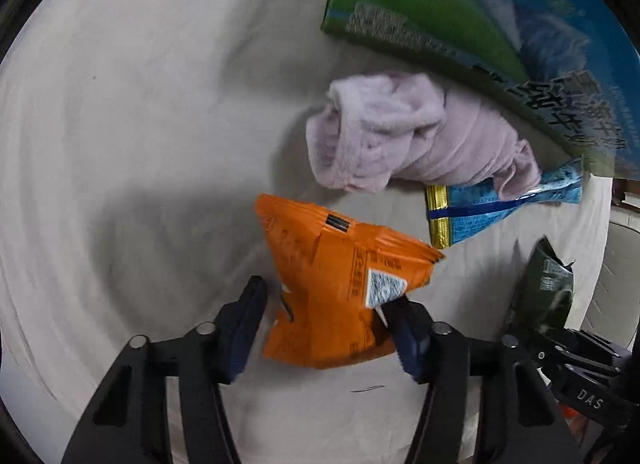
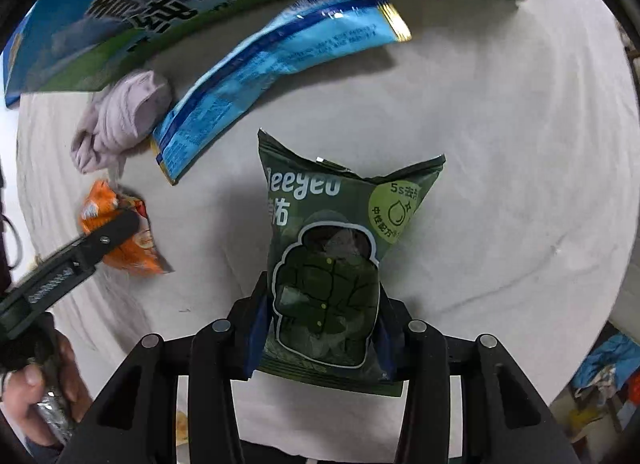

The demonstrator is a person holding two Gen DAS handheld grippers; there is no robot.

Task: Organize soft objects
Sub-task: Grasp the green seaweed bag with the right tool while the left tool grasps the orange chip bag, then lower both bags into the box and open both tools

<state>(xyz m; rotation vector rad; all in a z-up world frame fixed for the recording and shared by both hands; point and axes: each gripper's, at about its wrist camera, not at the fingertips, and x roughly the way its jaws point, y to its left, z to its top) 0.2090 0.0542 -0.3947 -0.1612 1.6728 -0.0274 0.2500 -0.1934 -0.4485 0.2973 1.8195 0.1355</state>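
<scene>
My left gripper (image 1: 326,326) is shut on an orange snack packet (image 1: 340,284), held just above the white cloth; the packet also shows in the right wrist view (image 2: 120,236). My right gripper (image 2: 320,316) is shut on a dark green wipes pouch (image 2: 332,248), which also shows at the right edge of the left wrist view (image 1: 544,288). A crumpled lilac cloth (image 1: 404,131) lies beyond the orange packet, against a blue packet (image 1: 492,209). Both show in the right wrist view: the lilac cloth (image 2: 120,123) and the blue packet (image 2: 272,63).
A large green and blue milk carton box (image 1: 480,23) lies at the back of the white cloth-covered table (image 1: 140,123); it also shows in the right wrist view (image 2: 160,3). The table's right edge (image 2: 624,264) drops off to clutter below.
</scene>
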